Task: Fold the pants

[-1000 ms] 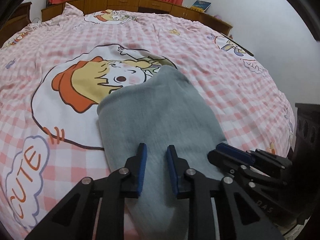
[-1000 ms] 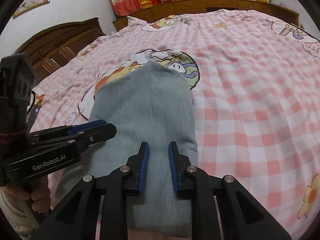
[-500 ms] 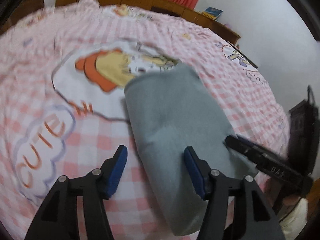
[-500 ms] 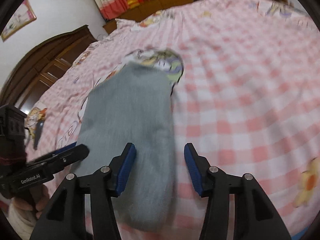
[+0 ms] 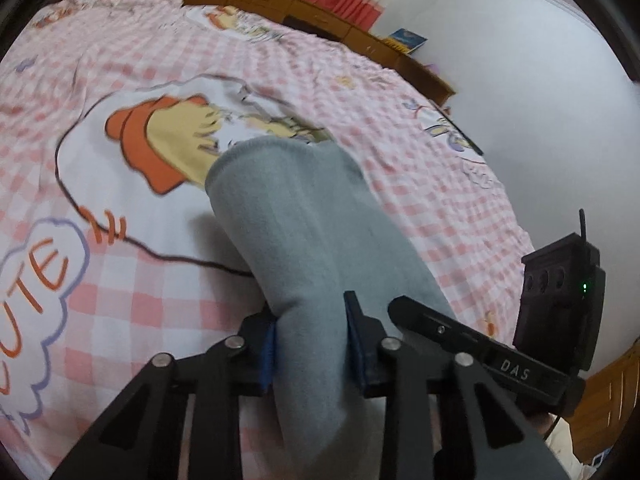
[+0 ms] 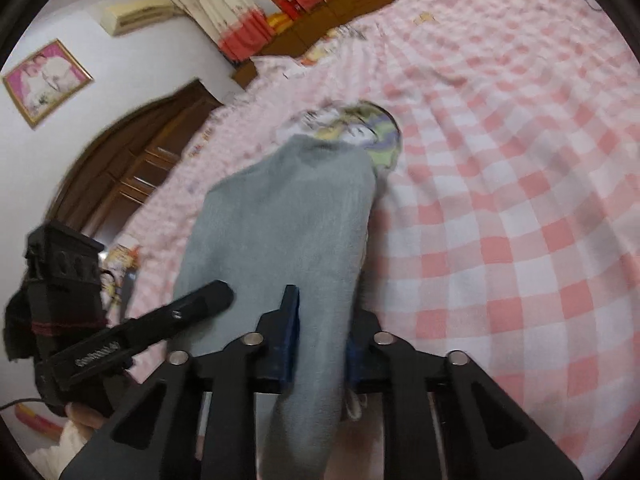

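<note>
Both just clamped: left gripper (image 5: 310, 344) and right gripper (image 6: 318, 340) pinching pants (image 5: 296, 220) near edge at 6 o'clock; next, lift and fold toward 12.

The pants (image 5: 304, 240) are plain grey. The bed sheet (image 5: 420, 184) has pink and white squares with an orange and yellow cartoon (image 5: 168, 140).

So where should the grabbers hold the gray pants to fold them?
Probably at the near end of the gray pants, one gripper on each side edge, coming from the bed's near side. The pants lie as a long narrow strip running away, so both near corners lift together. The left gripper and right gripper, jaws just closed, already pinch there.
</note>
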Available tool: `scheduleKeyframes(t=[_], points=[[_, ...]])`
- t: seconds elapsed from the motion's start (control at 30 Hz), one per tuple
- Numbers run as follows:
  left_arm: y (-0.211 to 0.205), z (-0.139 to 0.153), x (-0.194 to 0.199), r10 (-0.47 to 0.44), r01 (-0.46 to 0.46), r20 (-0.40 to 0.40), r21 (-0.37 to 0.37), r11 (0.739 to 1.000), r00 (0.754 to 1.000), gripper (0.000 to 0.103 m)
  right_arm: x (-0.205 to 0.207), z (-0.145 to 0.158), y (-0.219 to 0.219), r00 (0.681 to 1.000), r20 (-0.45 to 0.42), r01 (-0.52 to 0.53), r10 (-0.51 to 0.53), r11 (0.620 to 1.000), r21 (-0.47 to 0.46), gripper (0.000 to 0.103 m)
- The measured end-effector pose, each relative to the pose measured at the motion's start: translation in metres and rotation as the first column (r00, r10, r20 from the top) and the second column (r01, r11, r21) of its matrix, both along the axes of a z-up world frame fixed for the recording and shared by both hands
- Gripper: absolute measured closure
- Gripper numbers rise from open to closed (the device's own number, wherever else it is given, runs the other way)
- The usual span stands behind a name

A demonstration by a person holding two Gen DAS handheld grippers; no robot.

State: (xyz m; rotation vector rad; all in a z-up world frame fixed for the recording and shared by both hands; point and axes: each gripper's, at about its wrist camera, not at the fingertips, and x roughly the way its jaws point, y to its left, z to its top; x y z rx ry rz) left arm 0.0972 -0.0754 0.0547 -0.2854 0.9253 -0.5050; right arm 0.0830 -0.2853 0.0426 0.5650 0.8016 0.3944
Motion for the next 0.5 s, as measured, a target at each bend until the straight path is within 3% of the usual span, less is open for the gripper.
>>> scheduleKeyframes(t=[0.13,0.27,0.4,0.5], points=[[0.007,0.026,-0.01,-0.012,0.012,0.067,-0.006,1.0,0.998,0.076,-0.007,0.032,0.027,0.996,0.083,-0.031,0.037,0.997,-0.064,0.083],[0.033,0.052,-0.012,-0.001,0.0,0.103,0.008,1.0,0.995,0.076,-0.003,0.047,0.053,0.99,0.122,-0.061,0.068,0.996,-0.067,0.083],[0.061,0.058,-0.009,-0.003,-0.006,0.128,0.069,0.998,0.992,0.075,0.011,0.041,0.087,0.987,0.114,-0.105,0.116,0.989,-0.105,0.083],[0.083,0.044,0.001,0.013,-0.023,0.101,0.092,0.996,0.995,0.074,0.022,0.027,0.105,0.987,0.089,-0.121,0.134,0.982,-0.146,0.083]])
